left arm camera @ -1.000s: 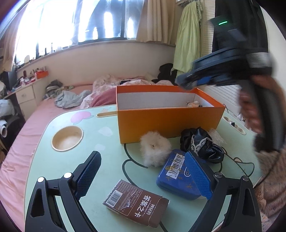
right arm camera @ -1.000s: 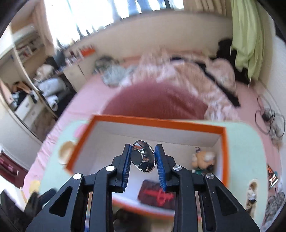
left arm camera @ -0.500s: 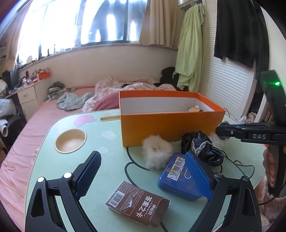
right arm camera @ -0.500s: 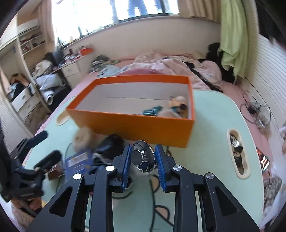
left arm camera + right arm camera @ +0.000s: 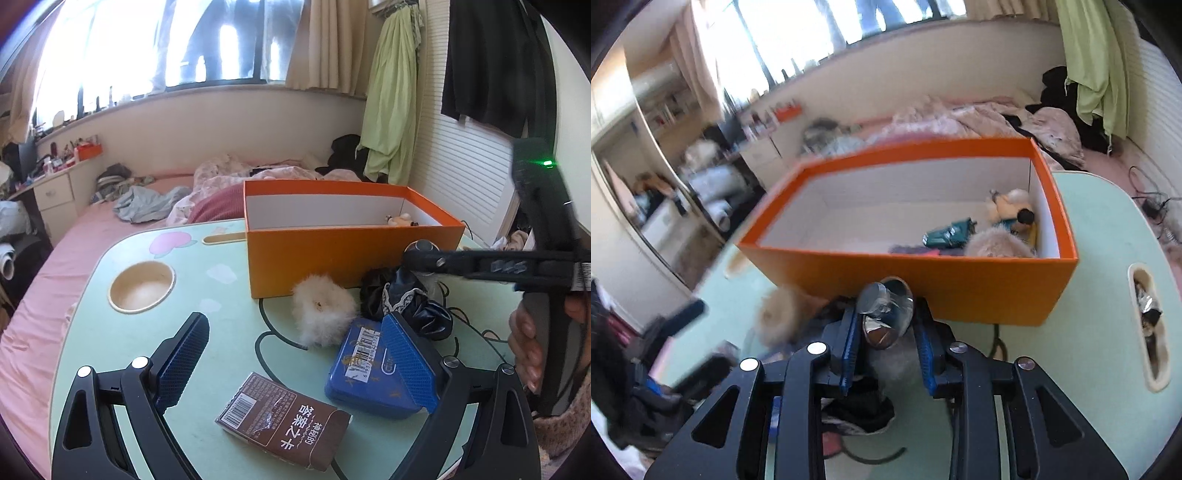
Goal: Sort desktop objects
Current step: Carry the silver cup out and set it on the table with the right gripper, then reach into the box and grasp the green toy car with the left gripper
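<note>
Two tins (image 5: pixel 369 369), pompom (image 5: pixel 323 308) before orange box (image 5: pixel 343 254).

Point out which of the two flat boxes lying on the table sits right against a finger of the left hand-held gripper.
The blue tin: the right finger overlaps its edge, seemingly touching. The brown card box lies apart, between the open fingers.

Orange box (image 5: pixel 343 262), blue tin (image 5: pixel 364 373), brown carton (image 5: pixel 282 421)

Left gripper (image 5: pixel 295 365) fingers spread wide; right gripper (image 5: pixel 886 347) fingers parted.
</note>
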`<state>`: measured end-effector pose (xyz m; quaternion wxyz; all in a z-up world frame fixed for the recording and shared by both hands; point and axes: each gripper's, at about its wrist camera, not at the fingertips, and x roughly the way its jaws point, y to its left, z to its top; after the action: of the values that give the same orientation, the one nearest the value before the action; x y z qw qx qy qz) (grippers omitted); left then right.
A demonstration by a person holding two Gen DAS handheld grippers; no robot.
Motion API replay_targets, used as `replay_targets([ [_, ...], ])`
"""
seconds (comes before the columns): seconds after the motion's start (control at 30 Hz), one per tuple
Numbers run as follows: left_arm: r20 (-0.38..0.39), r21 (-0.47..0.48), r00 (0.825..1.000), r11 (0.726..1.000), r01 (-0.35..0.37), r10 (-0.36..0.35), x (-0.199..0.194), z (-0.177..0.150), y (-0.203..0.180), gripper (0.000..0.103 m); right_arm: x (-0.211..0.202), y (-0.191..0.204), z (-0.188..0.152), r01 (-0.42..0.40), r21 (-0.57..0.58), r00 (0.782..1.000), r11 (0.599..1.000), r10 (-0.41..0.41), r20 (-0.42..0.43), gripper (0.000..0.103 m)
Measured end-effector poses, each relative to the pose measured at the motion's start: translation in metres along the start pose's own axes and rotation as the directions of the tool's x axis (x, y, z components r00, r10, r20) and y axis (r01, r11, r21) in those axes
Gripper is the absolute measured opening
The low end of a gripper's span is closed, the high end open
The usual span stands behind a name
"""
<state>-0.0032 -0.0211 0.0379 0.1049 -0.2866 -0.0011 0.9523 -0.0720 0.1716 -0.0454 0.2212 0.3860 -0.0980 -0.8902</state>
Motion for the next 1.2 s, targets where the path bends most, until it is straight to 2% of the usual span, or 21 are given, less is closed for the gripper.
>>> replay_targets([
  [0.07, 0.000, 0.000, 1.000, 1.000, -0.001, 0.001, 0.000, 0.000, 0.000, 0.094, -0.012, -0.001, -0.003, -0.007, 0.011, 0.999, 1.000, 0.006, 0.036, 0.074],
  [0.1, -0.003, -0.001, 1.000, 1.000, -0.002, 0.002, 0.000, 0.000, 0.000, 0.094, -0.018, -0.002, -0.004, 0.003, 0.012, 0.998, 1.000, -0.004, 0.056, 0.076],
  [0.23, -0.009, -0.010, 1.000, 1.000, -0.004, 0.004, 0.001, 0.000, 0.000, 0.094, -0.034, -0.006, -0.014, 0.078, -0.002, 0.994, 0.997, -0.078, 0.073, 0.076],
  [0.43, -0.020, -0.025, 1.000, 1.000, -0.006, 0.005, 0.004, 0.000, 0.001, 0.094, -0.021, -0.007, -0.030, 0.188, -0.090, 0.982, 0.978, -0.188, 0.007, 0.076],
  [0.57, -0.020, -0.029, 1.000, 1.000, -0.006, 0.006, 0.004, 0.000, 0.003, 0.094, -0.016, -0.001, -0.032, 0.177, -0.129, 0.983, 0.976, -0.181, -0.022, 0.076],
  [0.67, -0.028, -0.032, 1.000, 0.999, -0.006, 0.005, 0.006, -0.001, 0.003, 0.094, -0.008, -0.007, -0.032, 0.166, -0.116, 0.983, 0.979, -0.174, -0.059, 0.076],
  [0.87, -0.009, -0.037, 1.000, 0.999, -0.011, 0.010, 0.005, 0.000, 0.003, 0.094, -0.012, -0.020, -0.031, 0.100, -0.068, 0.993, 0.993, -0.103, -0.051, 0.076],
  [0.97, 0.001, -0.041, 1.000, 0.999, -0.010, 0.010, 0.004, 0.002, 0.004, 0.094, -0.016, -0.018, -0.032, 0.091, -0.053, 0.996, 0.994, -0.093, -0.020, 0.076],
  [1.03, 0.006, -0.078, 1.000, 0.997, 0.019, -0.018, 0.004, 0.006, 0.007, 0.094, -0.023, -0.016, -0.032, 0.070, -0.056, 0.997, 0.996, -0.070, 0.015, 0.076],
  [1.13, -0.079, -0.199, 0.992, 0.977, 0.080, -0.098, 0.008, 0.024, 0.004, 0.094, -0.036, -0.021, -0.032, 0.027, -0.033, 0.996, 0.999, -0.024, 0.085, 0.076],
  [1.2, -0.130, -0.181, 0.981, 0.976, 0.117, -0.142, 0.012, 0.046, -0.010, 0.094, -0.041, -0.028, -0.030, 0.015, -0.001, 0.994, 1.000, -0.015, 0.104, 0.076],
])
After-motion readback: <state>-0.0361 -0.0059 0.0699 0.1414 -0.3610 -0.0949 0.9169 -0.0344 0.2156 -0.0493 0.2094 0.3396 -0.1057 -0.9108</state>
